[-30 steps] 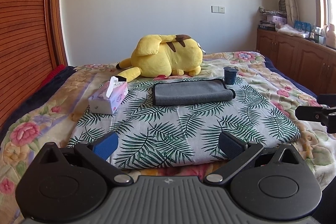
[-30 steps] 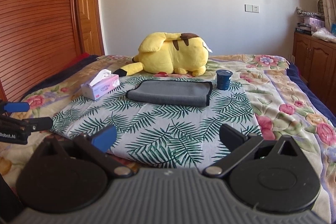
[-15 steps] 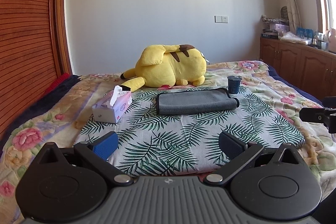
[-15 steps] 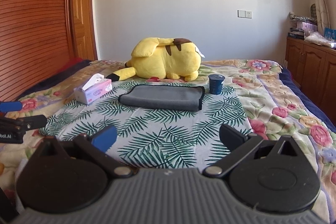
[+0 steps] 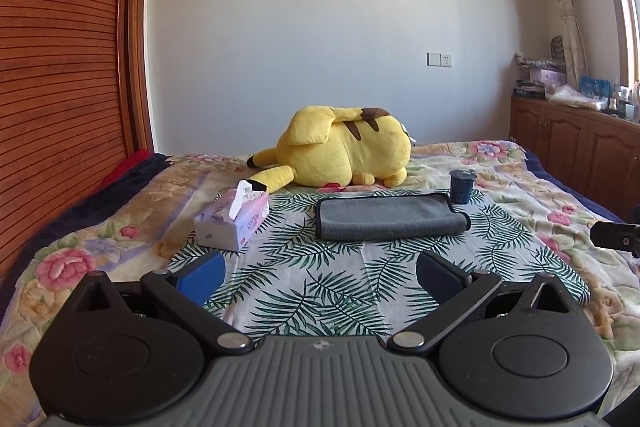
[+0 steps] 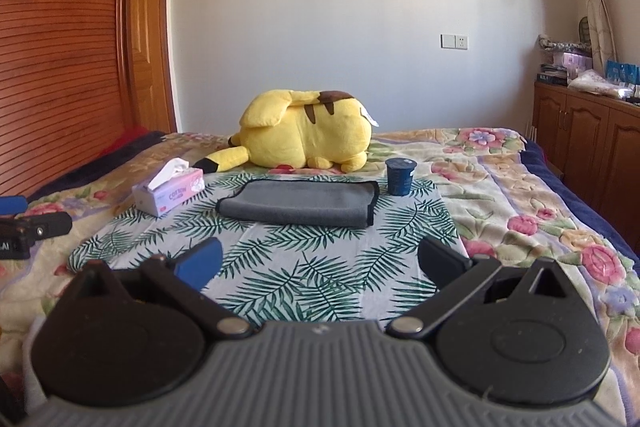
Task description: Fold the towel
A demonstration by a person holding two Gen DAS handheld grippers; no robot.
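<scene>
A grey towel (image 5: 388,217) with a dark edge lies folded flat on the palm-leaf cloth (image 5: 320,283) on the bed; it also shows in the right wrist view (image 6: 300,203). My left gripper (image 5: 318,273) is open and empty, well short of the towel, over the cloth's near part. My right gripper (image 6: 320,259) is open and empty, also well short of the towel. The tip of the right gripper shows at the right edge of the left wrist view (image 5: 616,237), and the left gripper at the left edge of the right wrist view (image 6: 32,227).
A yellow plush toy (image 5: 340,151) lies behind the towel. A tissue box (image 5: 234,219) stands left of it and a dark blue cup (image 5: 462,185) at its far right corner. Wooden cabinets (image 5: 576,147) line the right wall, a wooden wardrobe (image 5: 60,87) the left.
Both views have tilted up and drawn back a little, so the towel sits lower and smaller in frame. Both grippers stay open and empty. The towel has not moved.
</scene>
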